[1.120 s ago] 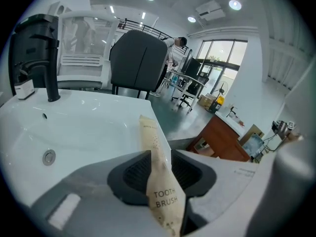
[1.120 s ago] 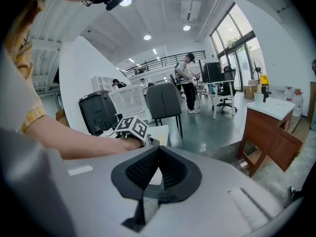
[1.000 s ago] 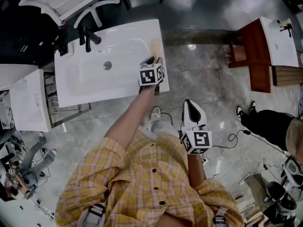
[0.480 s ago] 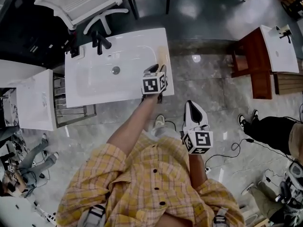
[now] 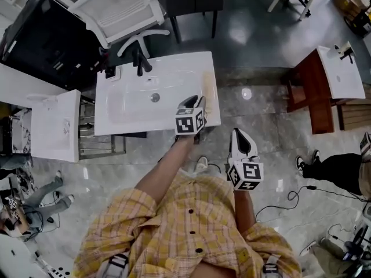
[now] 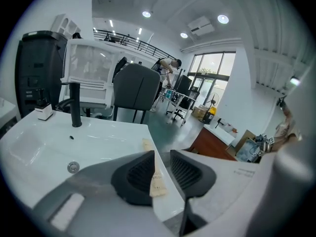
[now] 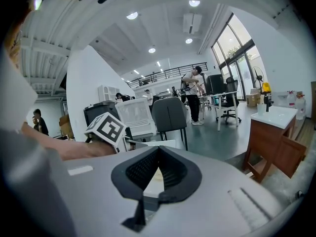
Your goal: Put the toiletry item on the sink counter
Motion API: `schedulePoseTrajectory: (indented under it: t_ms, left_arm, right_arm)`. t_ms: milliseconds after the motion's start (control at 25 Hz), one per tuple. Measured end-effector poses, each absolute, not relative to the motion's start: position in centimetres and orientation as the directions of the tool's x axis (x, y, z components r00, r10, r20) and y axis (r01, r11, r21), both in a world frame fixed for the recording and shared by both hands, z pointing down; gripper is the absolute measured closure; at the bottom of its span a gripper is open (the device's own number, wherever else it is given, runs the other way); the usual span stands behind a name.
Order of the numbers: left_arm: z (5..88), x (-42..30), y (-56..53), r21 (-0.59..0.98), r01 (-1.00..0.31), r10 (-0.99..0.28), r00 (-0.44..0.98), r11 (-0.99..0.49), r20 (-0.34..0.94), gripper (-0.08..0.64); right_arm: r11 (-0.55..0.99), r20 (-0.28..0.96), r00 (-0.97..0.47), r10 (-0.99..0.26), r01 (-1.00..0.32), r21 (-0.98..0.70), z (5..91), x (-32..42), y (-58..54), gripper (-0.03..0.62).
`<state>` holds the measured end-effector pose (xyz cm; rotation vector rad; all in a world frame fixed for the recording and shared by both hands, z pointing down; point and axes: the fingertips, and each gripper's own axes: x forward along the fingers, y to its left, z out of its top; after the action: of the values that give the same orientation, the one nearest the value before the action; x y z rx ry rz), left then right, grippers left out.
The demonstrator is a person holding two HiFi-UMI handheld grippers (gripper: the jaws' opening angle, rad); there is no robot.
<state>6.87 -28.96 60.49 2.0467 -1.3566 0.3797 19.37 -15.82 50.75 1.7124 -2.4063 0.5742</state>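
Note:
The toiletry item [image 5: 207, 94] is a flat beige tube lying along the right edge of the white sink counter [image 5: 174, 68]. My left gripper [image 5: 194, 102] hovers over the counter's front right corner, just left of the tube. In the left gripper view its jaws [image 6: 162, 154] are closing with a gap still between them and nothing in it. The tube [image 6: 157, 181] rests on the counter beyond them. My right gripper [image 5: 239, 133] hangs over the floor in front of the counter. Its jaws [image 7: 159, 149] are shut and empty.
A black faucet [image 5: 141, 62] and a drain [image 5: 155, 97] sit in the basin. A white chair [image 5: 124, 7] and a black cabinet [image 5: 52, 39] stand behind. A second white counter [image 5: 55, 126] is at the left and a wooden vanity [image 5: 316, 88] at the right. Someone's legs [image 5: 333, 167] and cables are on the floor.
My left gripper has drawn back from over the counter toward its front edge. The tube stays lying on the counter. The right gripper has hardly moved.

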Motion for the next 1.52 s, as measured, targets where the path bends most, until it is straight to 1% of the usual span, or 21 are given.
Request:
schedulePoseTrajectory:
  t_ms: [120, 400, 600, 800, 1040, 1520]
  left_arm:
    - [58.7, 6.2, -27.4, 0.363, -0.893, -0.728, 0.434, -0.267, 0.531, 0.46]
    - [54.7, 4.6, -24.7, 0.355, -0.885, -0.77, 0.445, -0.301, 0.457, 0.521]
    - [52.5, 3.5, -22.4, 0.313, -0.888, -0.795, 0.447, -0.338, 0.41, 0.559]
    - [50.1, 3.0, -20.6, 0.3, -0.886, -0.817, 0.449, -0.354, 0.362, 0.56]
    - [46.8, 2.4, -19.0, 0.23, -0.896, -0.854, 0.435, -0.38, 0.286, 0.56]
    - [44.0, 1.6, -16.3, 0.13, -0.904, -0.88, 0.426, -0.407, 0.208, 0.56]
  right_arm:
    - [0.29, 0.307, -0.352, -0.884, -0.929, -0.231, 49.8, 18.8, -15.5, 0.592]
    - [0.341, 0.254, -0.391, -0.885, -0.914, -0.219, 47.6, 17.0, -15.1, 0.592]
    - [0.371, 0.232, -0.416, -0.879, -0.904, -0.212, 46.7, 15.9, -14.6, 0.592]
    - [0.395, 0.211, -0.436, -0.875, -0.895, -0.208, 45.4, 15.4, -14.9, 0.592]
    - [0.429, 0.176, -0.462, -0.869, -0.882, -0.194, 43.8, 14.7, -14.9, 0.593]
    - [0.436, 0.135, -0.463, -0.876, -0.88, -0.191, 42.6, 14.5, -14.6, 0.594]
